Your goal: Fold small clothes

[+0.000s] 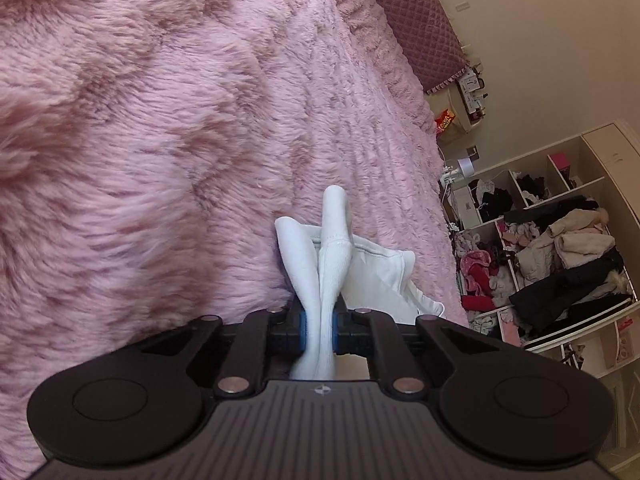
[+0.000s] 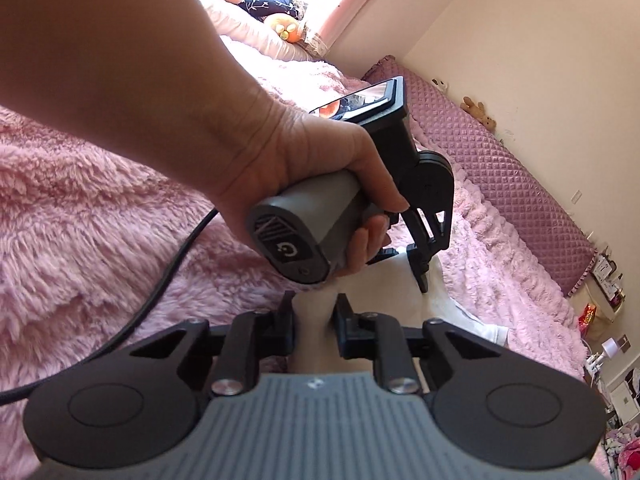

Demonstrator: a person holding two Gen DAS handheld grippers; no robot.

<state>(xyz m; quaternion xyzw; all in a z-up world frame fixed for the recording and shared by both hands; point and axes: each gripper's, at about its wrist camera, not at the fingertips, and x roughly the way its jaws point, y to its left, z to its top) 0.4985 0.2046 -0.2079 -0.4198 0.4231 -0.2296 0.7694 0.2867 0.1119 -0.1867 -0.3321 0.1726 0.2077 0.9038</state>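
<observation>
In the left wrist view my left gripper [image 1: 319, 334] is shut on a small white garment [image 1: 332, 256], pinching a bunched fold between its blue pads. The rest of the garment [image 1: 380, 280] lies on the fluffy pink blanket [image 1: 160, 140] just beyond. In the right wrist view my right gripper [image 2: 313, 312] is open over pale white cloth [image 2: 312, 344], jaws a little apart, with cloth between them. The left gripper [image 2: 420, 268], held in a hand [image 2: 280, 152], shows just ahead, fingers pointing down onto the white garment [image 2: 452, 312].
The fluffy pink blanket covers the bed [image 2: 100, 200]. A quilted purple headboard cushion [image 2: 500, 168] runs along the wall. Open white shelves [image 1: 560, 248] stuffed with clothes stand past the bed's edge. A black cable [image 2: 168, 272] trails over the blanket.
</observation>
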